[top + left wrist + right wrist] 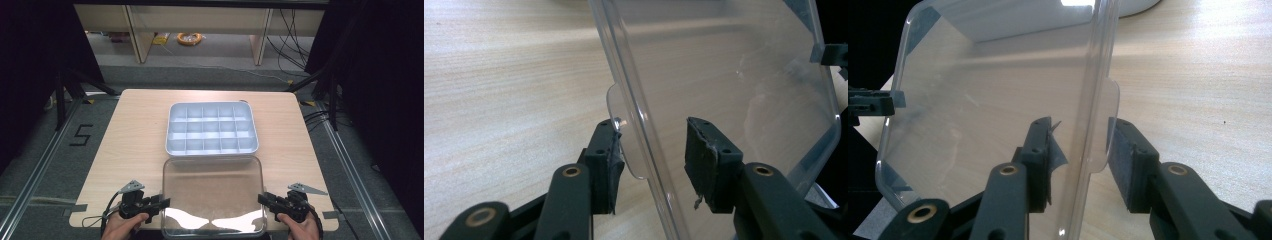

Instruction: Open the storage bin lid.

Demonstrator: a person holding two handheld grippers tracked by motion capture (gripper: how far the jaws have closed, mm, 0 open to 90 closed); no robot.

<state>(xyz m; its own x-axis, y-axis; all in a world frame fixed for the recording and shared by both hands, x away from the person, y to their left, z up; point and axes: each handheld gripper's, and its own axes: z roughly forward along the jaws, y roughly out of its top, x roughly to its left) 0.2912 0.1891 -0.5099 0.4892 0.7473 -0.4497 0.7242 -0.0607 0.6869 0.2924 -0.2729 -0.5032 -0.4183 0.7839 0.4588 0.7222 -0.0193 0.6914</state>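
The clear lid point(213, 195) is lying flat at the near edge of the table point(135, 130), just in front of the grey compartment tray point(212, 128), with its far edge close to the tray's near rim. The tray's compartments are looking empty from the high view.

The left gripper point(161, 202) is sitting at the lid's left side. In the left gripper view, its jaws are standing partly open astride the lid's rim point(644, 150); one pad is lying close against the small tab point(621, 135), while the other pad is standing clear, so nothing is being gripped. The right gripper point(264, 198) is mirroring this at the right side: in the right gripper view, its jaws are straddling the right tab point(1110, 125) with a gap on both sides, holding nothing.

Risks from this state:
- With both grips slack, any lift is likely leaving the lid behind or tilting it.
- Closing one side first is likely skewing the lid against the tray.
- The tabs are small and smooth, so the pads are liable to slip off.
- The lid's near edge is sitting at the table edge and could slide off.

Readable marking: a "5" point(81, 135) taped on the floor left of the table; no brand is legible
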